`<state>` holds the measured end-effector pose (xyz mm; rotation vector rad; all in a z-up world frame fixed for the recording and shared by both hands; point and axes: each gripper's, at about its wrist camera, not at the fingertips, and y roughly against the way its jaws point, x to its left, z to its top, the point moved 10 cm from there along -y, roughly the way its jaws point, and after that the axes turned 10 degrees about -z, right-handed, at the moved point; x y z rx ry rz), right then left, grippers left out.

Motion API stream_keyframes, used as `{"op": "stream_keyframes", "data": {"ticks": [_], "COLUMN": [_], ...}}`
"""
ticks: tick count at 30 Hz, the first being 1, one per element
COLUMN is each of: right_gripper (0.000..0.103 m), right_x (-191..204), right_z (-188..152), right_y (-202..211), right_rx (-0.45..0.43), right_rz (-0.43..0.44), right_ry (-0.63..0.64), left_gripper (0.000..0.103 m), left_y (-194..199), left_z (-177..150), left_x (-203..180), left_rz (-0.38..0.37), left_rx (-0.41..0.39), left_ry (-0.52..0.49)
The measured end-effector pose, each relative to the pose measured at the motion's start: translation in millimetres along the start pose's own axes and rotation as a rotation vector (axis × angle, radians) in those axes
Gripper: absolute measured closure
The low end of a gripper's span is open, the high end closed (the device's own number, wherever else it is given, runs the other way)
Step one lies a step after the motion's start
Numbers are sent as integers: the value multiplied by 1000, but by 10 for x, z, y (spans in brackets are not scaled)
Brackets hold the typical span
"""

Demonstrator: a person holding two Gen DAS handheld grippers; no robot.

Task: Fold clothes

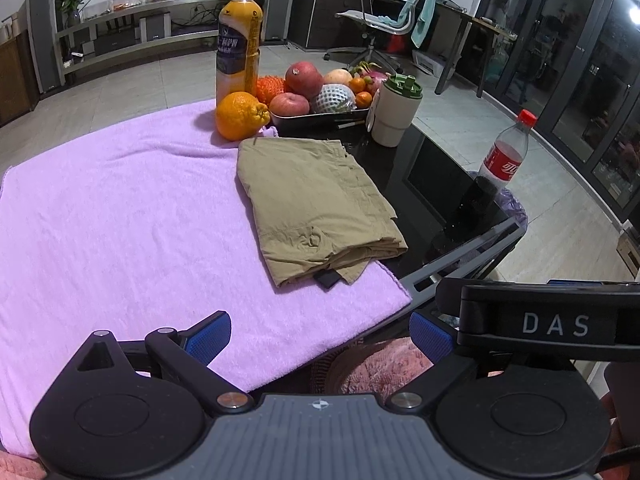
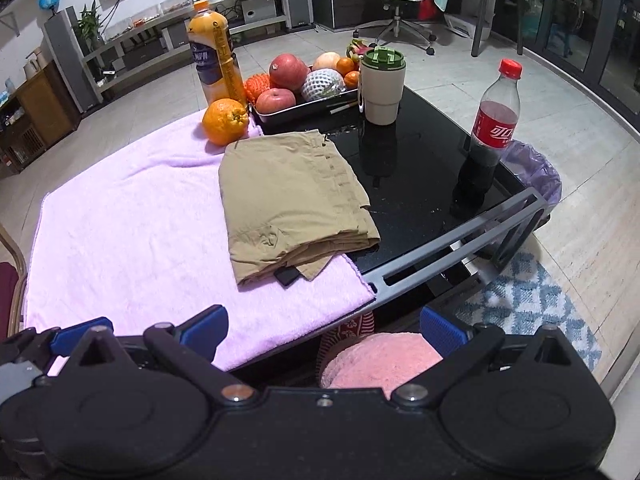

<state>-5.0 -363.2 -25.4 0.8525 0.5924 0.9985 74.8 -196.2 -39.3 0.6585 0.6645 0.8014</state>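
Observation:
A khaki garment (image 1: 316,204) lies folded into a flat rectangle on a pink towel (image 1: 120,216), at the towel's right edge, partly over the black glass table (image 1: 436,184). It also shows in the right wrist view (image 2: 294,200) on the towel (image 2: 132,232). My left gripper (image 1: 320,338) is open and empty, held back over the near table edge. My right gripper (image 2: 324,332) is open and empty, also short of the garment. The right gripper's body (image 1: 536,324) shows at the right of the left wrist view.
Behind the garment stand an orange (image 1: 240,116), a juice bottle (image 1: 239,48), a fruit tray (image 1: 320,116) and a lidded cup (image 1: 396,110). A cola bottle (image 1: 502,160) stands at the table's right. A bin with a purple bag (image 2: 536,172) is beyond it.

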Motion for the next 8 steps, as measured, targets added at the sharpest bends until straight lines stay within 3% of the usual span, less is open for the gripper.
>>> {"op": "stream_keyframes", "data": {"ticks": [8], "right_gripper": [0], "right_x": [-5], "right_z": [-18], "right_y": [-54], "right_rx": [5], "right_rz": [8], "right_ry": [-11], "left_gripper": [4], "left_y": [-26], "left_z": [-10], "left_x": [20], "left_rz": [17], "left_rx": [-12], "left_ry": [-6]}}
